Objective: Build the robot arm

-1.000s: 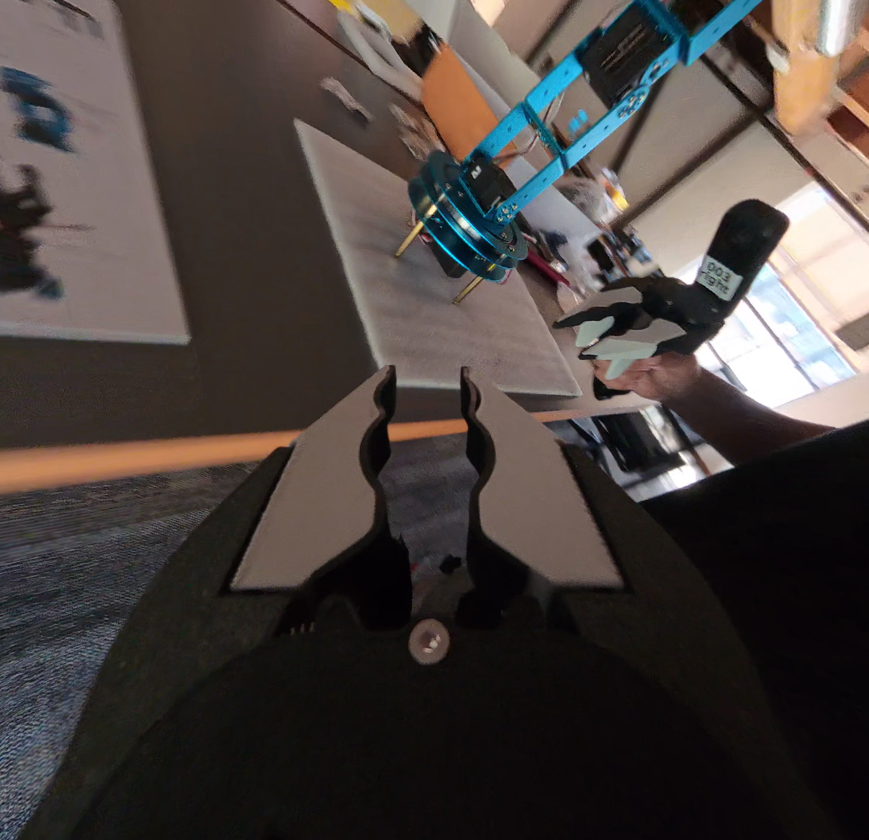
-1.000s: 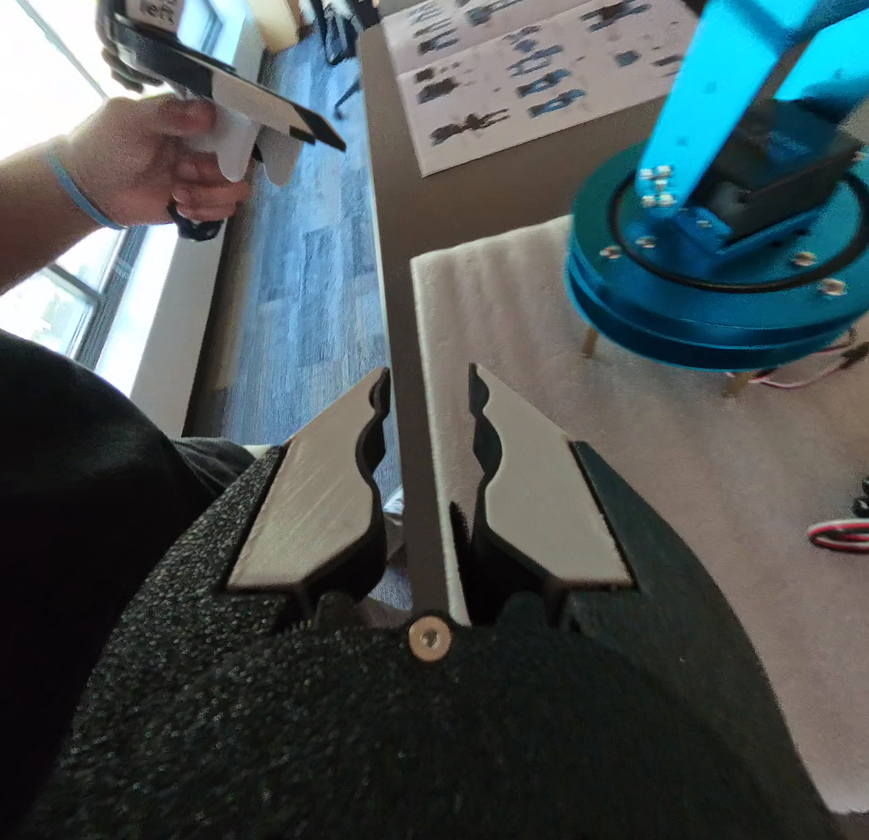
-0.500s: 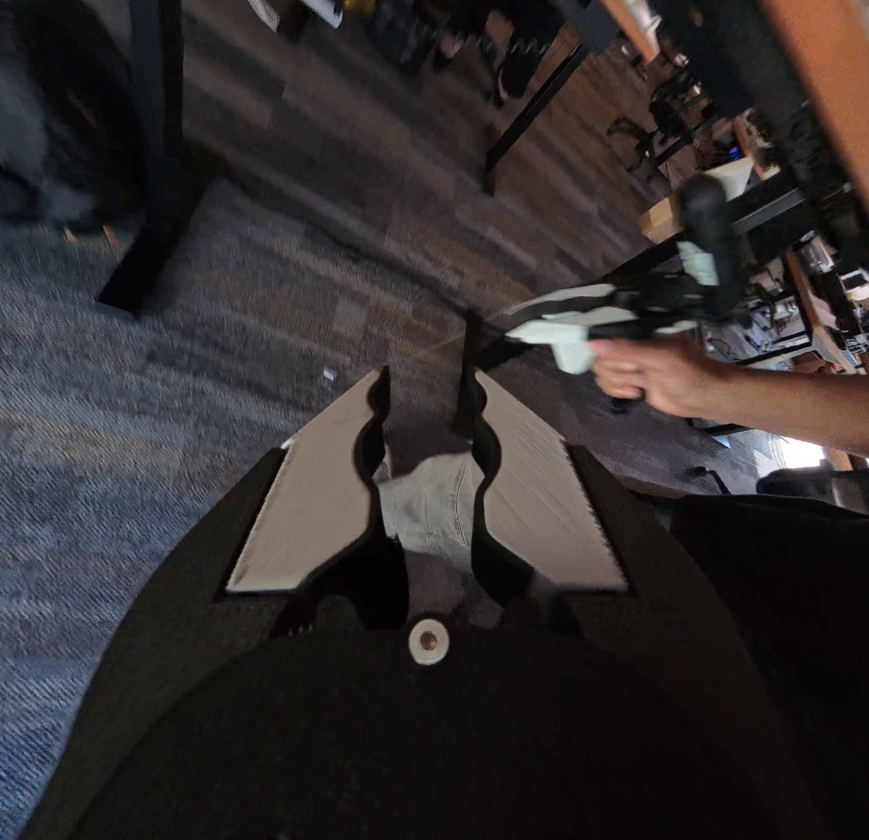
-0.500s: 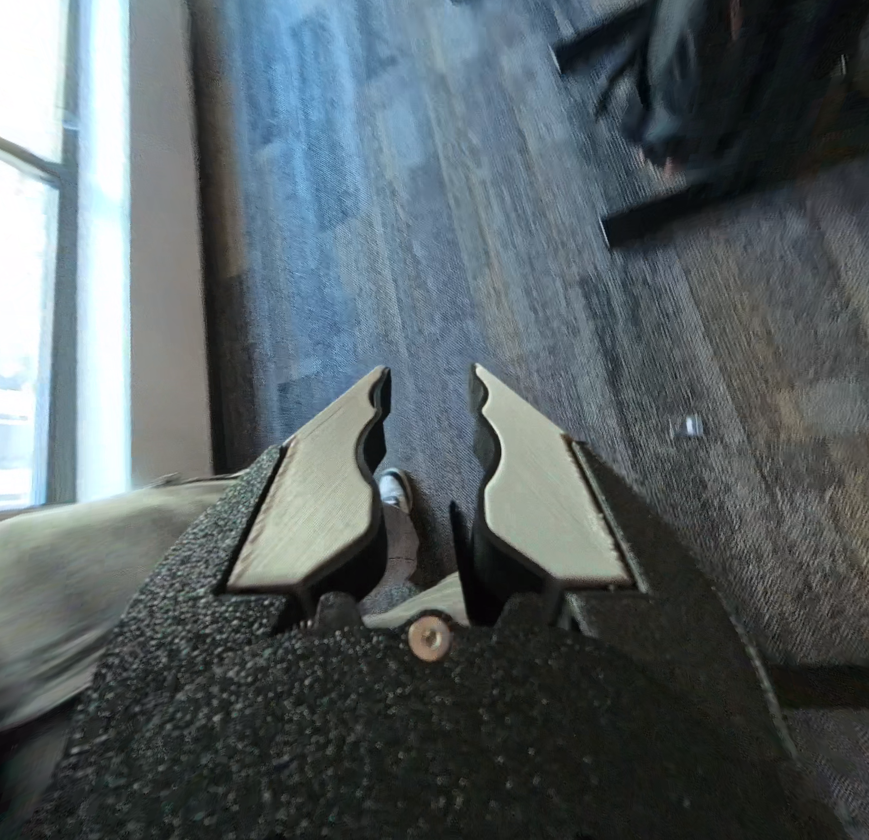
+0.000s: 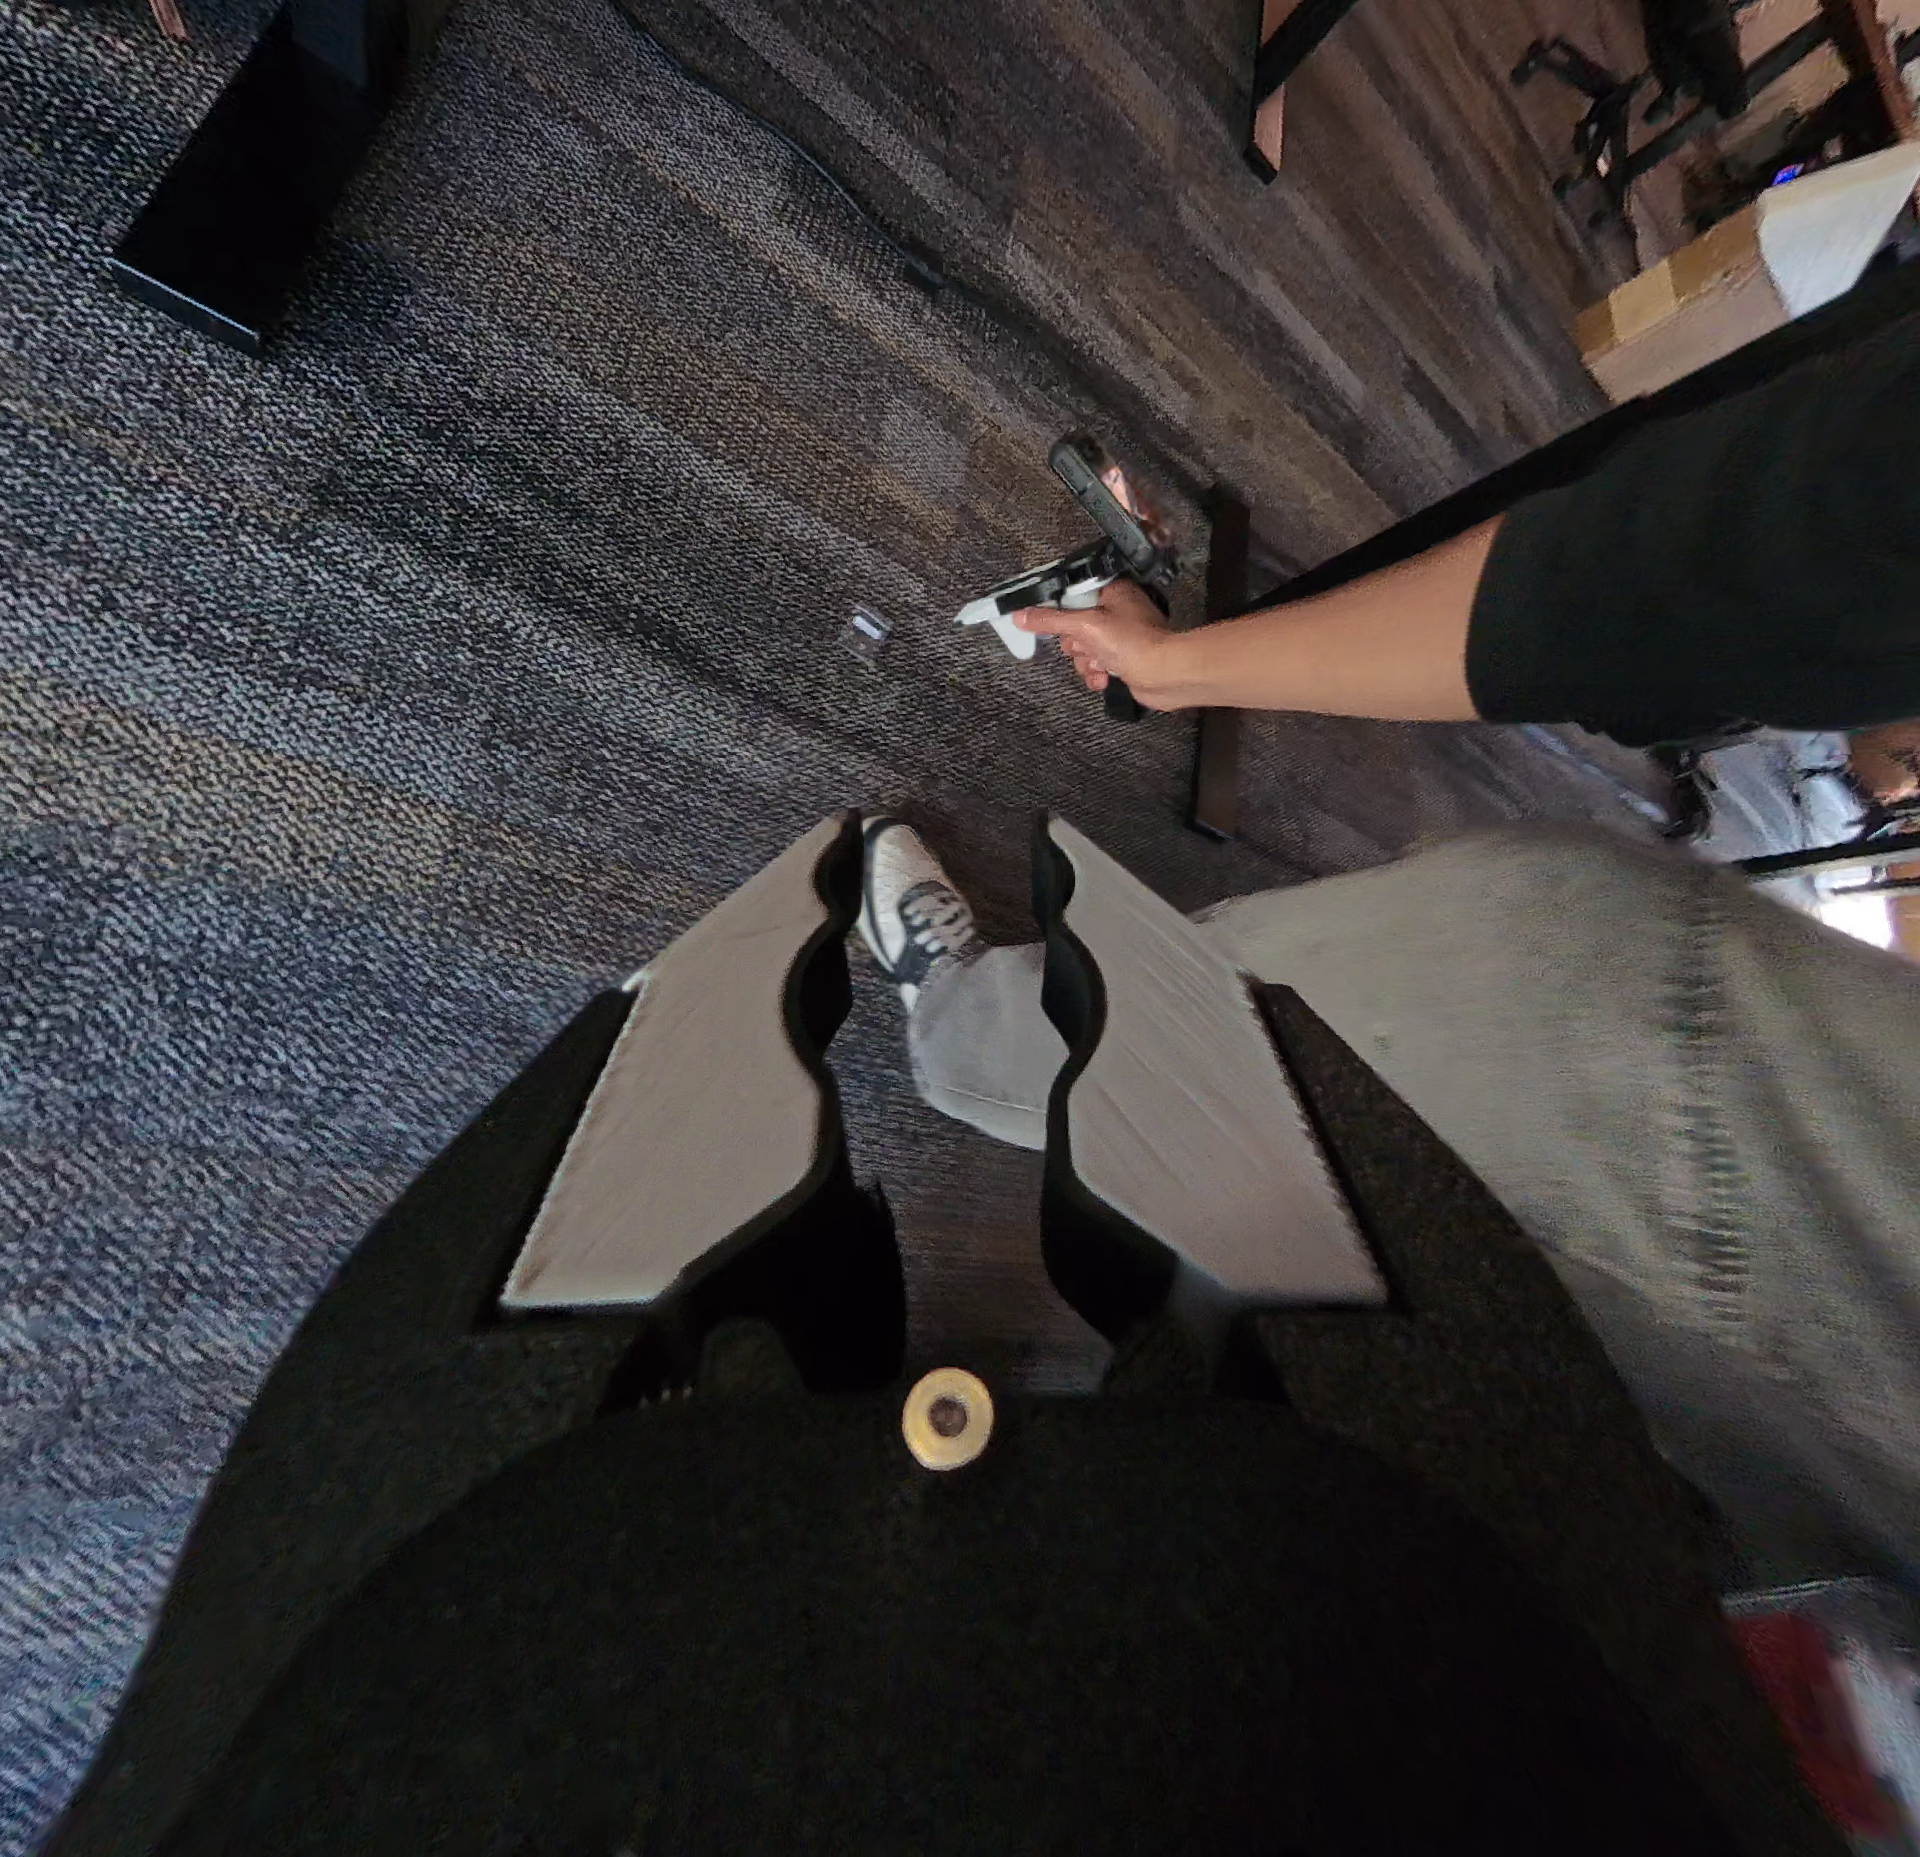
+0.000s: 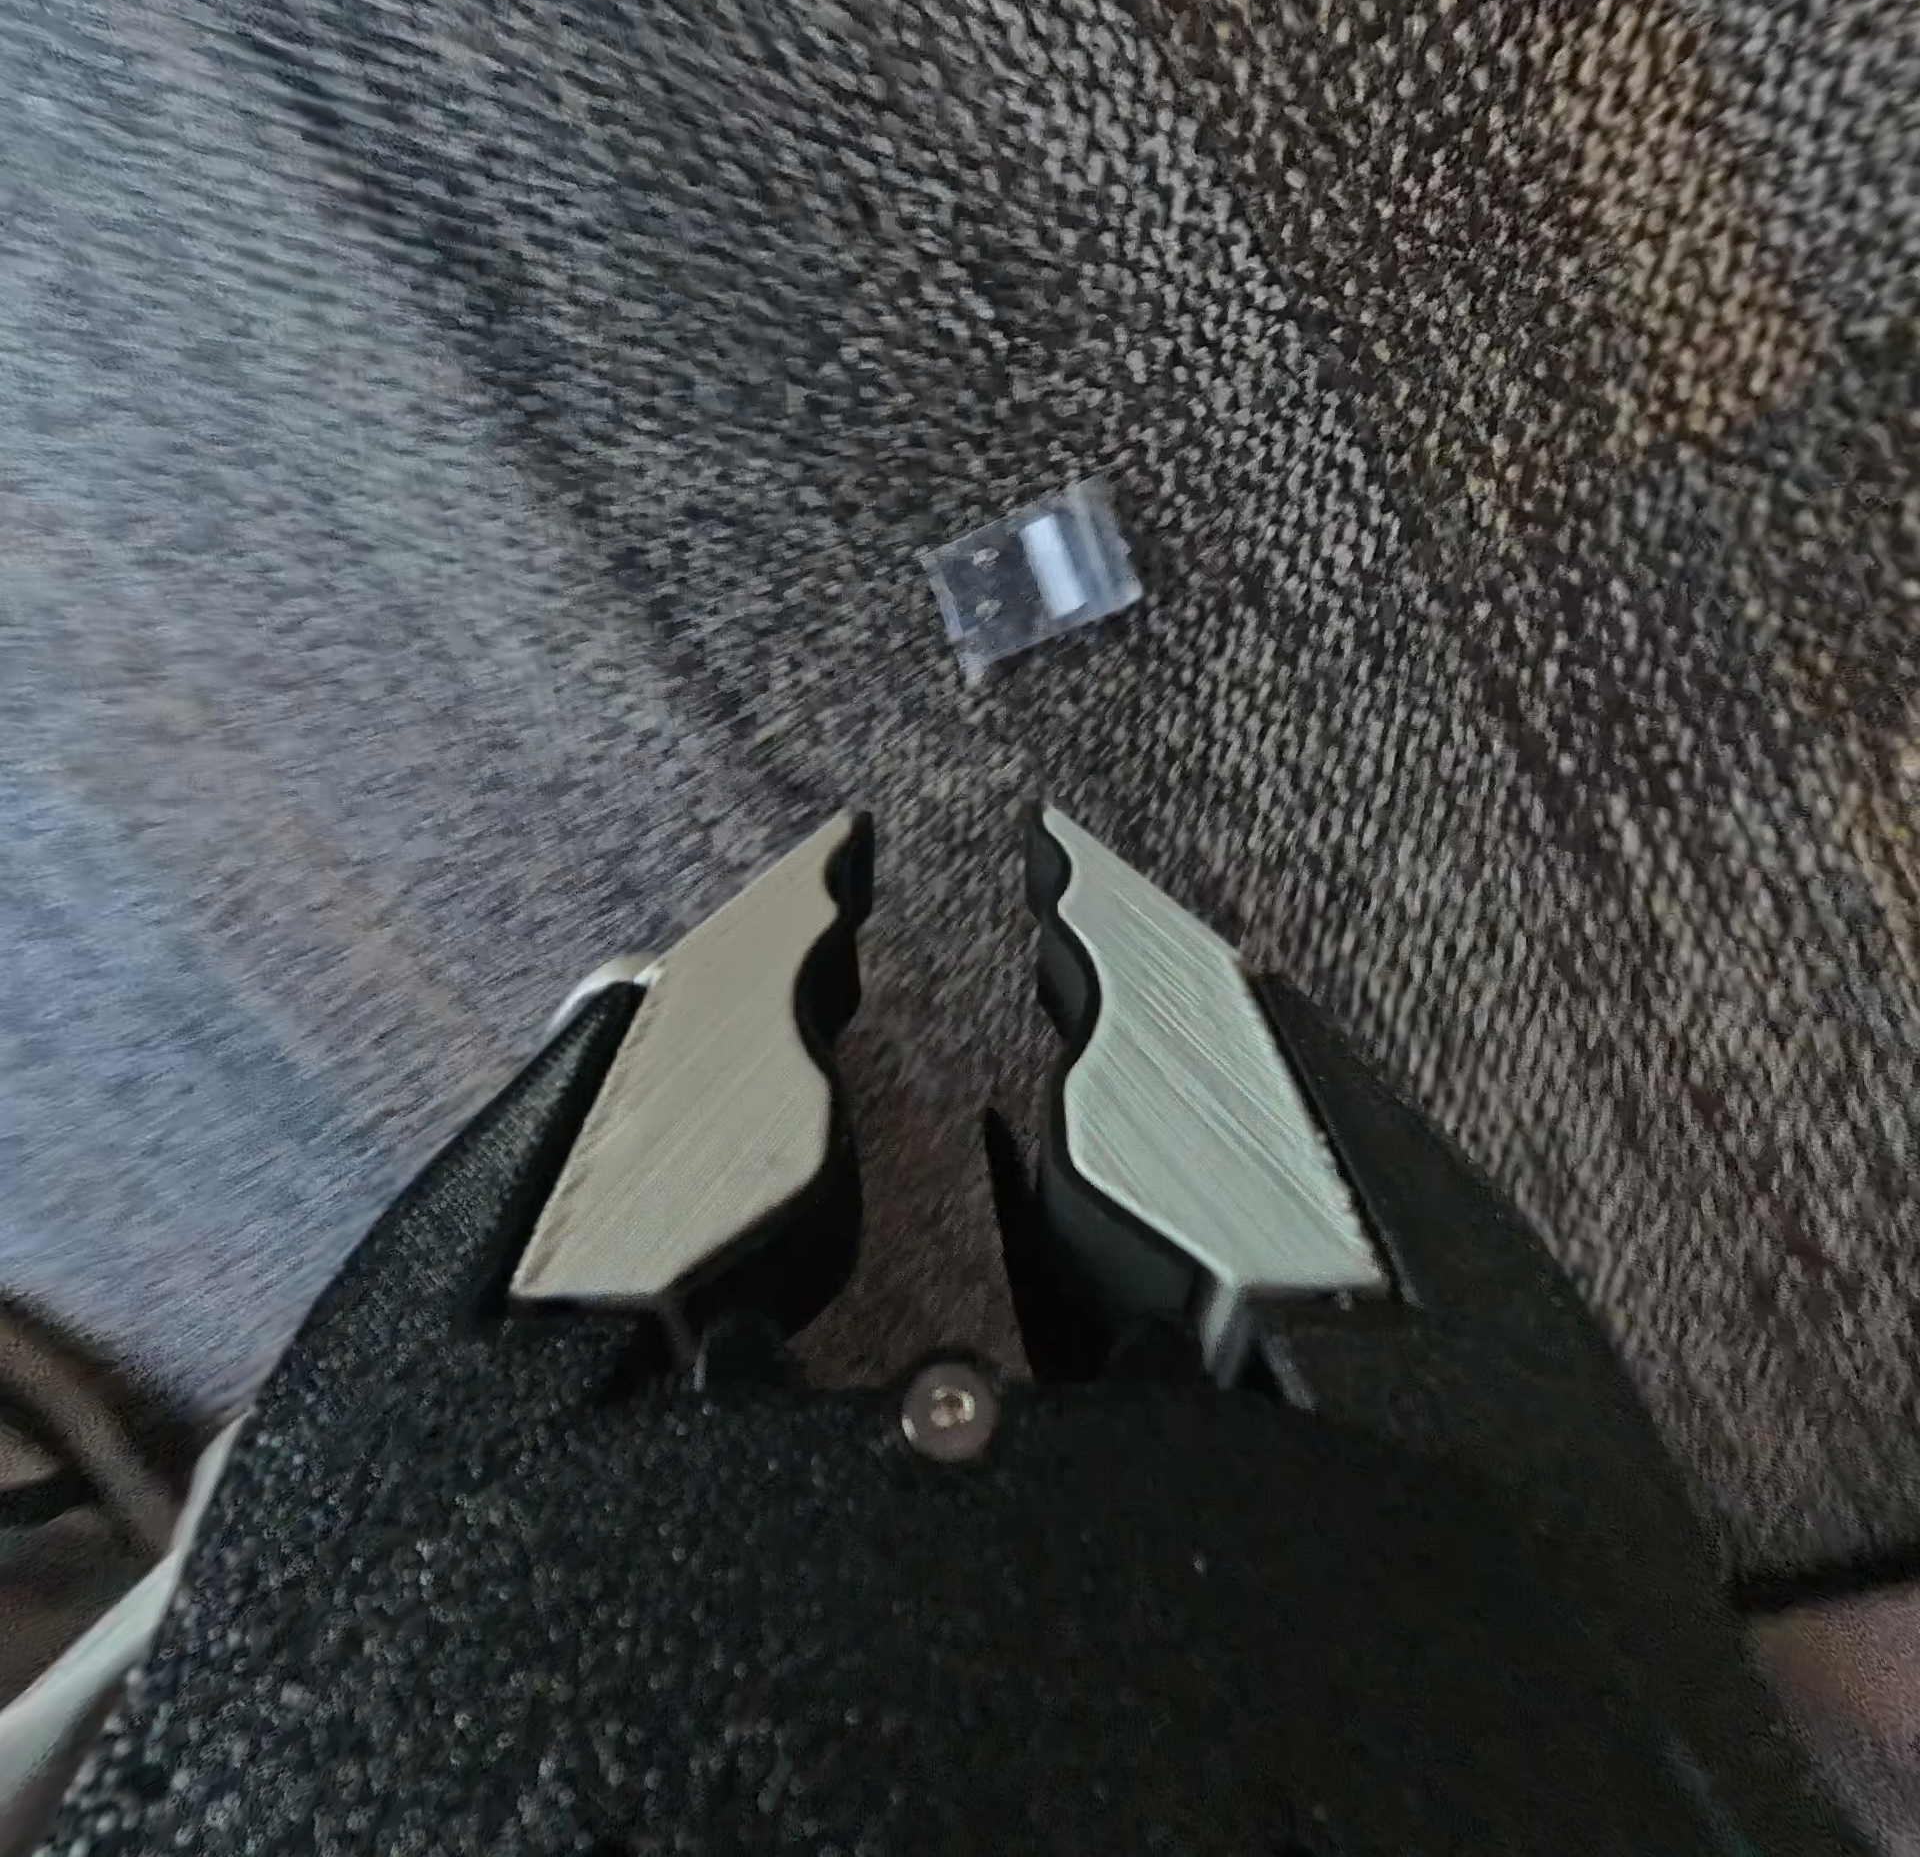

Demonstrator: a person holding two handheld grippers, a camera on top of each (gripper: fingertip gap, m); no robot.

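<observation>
Clear plastic piece is lying on carpet as right gripper, jaws apart and empty, is now hovering near it, away from the desk.

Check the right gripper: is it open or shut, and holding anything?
Open and empty. The right gripper shows bare grey-brown carpet between its fingers; the small clear plastic piece lies ahead of them, untouched.

Speckled grey carpet carries 1 small clear plastic piece.
</observation>
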